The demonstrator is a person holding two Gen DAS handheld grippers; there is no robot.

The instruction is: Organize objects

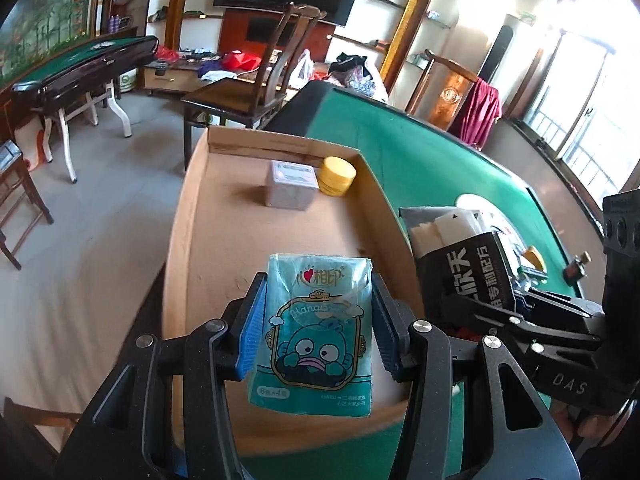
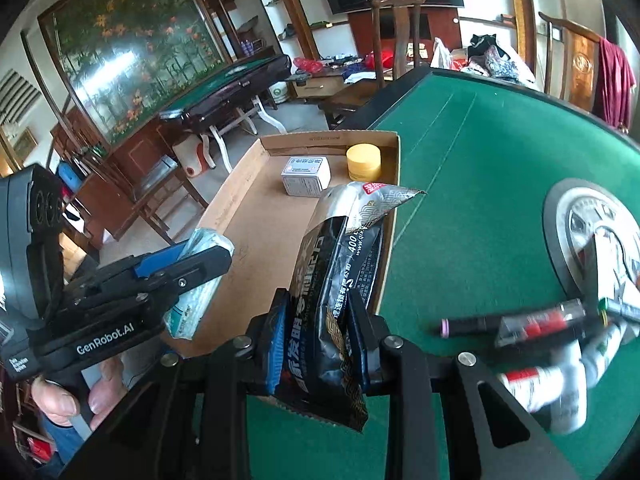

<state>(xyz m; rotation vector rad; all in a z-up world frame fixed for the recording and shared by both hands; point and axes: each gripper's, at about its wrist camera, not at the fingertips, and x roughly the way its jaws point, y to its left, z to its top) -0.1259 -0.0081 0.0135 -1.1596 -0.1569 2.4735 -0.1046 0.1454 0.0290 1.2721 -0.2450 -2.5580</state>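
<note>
My left gripper [image 1: 318, 328] is shut on a teal tissue pack [image 1: 316, 332] with a cartoon face, held above the near part of a shallow cardboard tray [image 1: 192, 216]. The right wrist view shows that pack [image 2: 204, 276] from the side, clamped in the left gripper [image 2: 192, 264]. My right gripper [image 2: 318, 336] is shut on a black and silver foil pouch [image 2: 340, 272], held over the tray's right wall [image 2: 390, 216]. The pouch [image 1: 460, 260] also shows in the left wrist view. At the tray's far end sit a small grey box [image 1: 290, 184] and a yellow round jar [image 1: 338, 176].
The tray lies on a green felt table [image 2: 480, 184]. Markers and tubes [image 2: 540, 332] lie blurred at the right, by a round centre plate [image 2: 576, 216]. A wooden chair [image 1: 256, 92] stands beyond the tray, and another green table [image 1: 80, 64] stands far left. A hand [image 2: 72, 396] grips the left handle.
</note>
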